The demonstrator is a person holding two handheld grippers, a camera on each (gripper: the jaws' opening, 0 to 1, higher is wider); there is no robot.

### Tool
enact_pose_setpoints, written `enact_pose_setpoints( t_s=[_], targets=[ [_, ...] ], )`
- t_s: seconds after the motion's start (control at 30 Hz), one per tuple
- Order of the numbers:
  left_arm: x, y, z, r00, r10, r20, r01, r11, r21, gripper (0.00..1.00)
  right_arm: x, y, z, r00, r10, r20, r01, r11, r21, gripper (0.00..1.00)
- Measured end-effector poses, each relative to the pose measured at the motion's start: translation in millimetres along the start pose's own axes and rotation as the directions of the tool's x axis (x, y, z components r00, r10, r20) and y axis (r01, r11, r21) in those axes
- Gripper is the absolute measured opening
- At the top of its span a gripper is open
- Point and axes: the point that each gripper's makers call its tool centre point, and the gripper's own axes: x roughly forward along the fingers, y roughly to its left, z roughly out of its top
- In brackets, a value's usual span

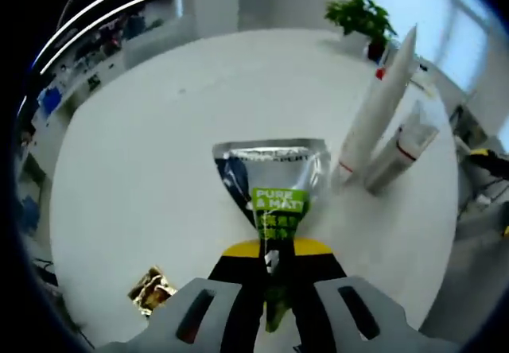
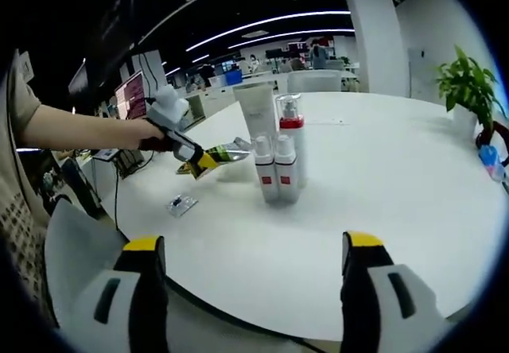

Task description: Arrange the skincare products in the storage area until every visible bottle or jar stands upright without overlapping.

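Between the jaws of the left gripper (image 1: pixel 274 277), a silver sachet (image 1: pixel 274 182) is pinched by its lower end. It's a flat foil pack w/ a green label reading "PURE & MATT", dark print on one side, top seal crimped straight across. In the left gripper view it's held above the white round table (image 1: pixel 159 146), not touching it. In the right gripper view the same sachet (image 2: pixel 227 155) shows small, sticking out of the left gripper (image 2: pixel 199 160), which a hand (image 2: pixel 153 136) holds near the table's far-left edge.

Beyond it in the left gripper view stand a tall white tube (image 1: pixel 380 102) (cap end down, red band near the base) and a clear-capped bottle (image 1: pixel 404 153) just beside it, both upright. In the right gripper view this group reads as the tube (image 2: pixel 258 110), the clear-capped bottle w/ red collar (image 2: pixel 290 134) and two small white bottles (image 2: pixel 274 168) side by side in front, touching.

A small gold packet (image 1: pixel 151 289) lies flat on the table near the left gripper; another small flat packet (image 2: pixel 182 204) lies close to the table edge.

Right gripper (image 2: pixel 253 285): jaws spread wide, holding nothing.

Potted plant (image 1: pixel 362 19) at the table's far side.
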Motion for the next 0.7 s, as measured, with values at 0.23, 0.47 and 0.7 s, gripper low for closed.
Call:
enact_pose_setpoints(
  t_s=[0.23, 0.47, 0.7],
  targets=[
    [-29.9, -30.0, 1.1, 0.995, -0.015, 0.096, 0.017, 1.000, -0.012, 0.07, 0.2, 5.0, 0.4, 1.000, 0.025, 0.000, -0.025, 1.000, -0.014, 0.90],
    [-54.5, -56.3, 0.7, 0.988, -0.025, 0.155, 0.030, 0.999, -0.031, 0.07, 0.2, 7.6, 0.5, 0.999, 0.037, 0.000, -0.037, 0.999, -0.026, 0.90],
    [-77.1, -80.3, -10.7, 0.978, -0.021, 0.205, 0.033, 0.998, -0.055, 0.07, -0.3, 10.4, 1.2, 0.999, 0.050, 0.002, -0.050, 0.998, -0.038, 0.90]
  ],
)
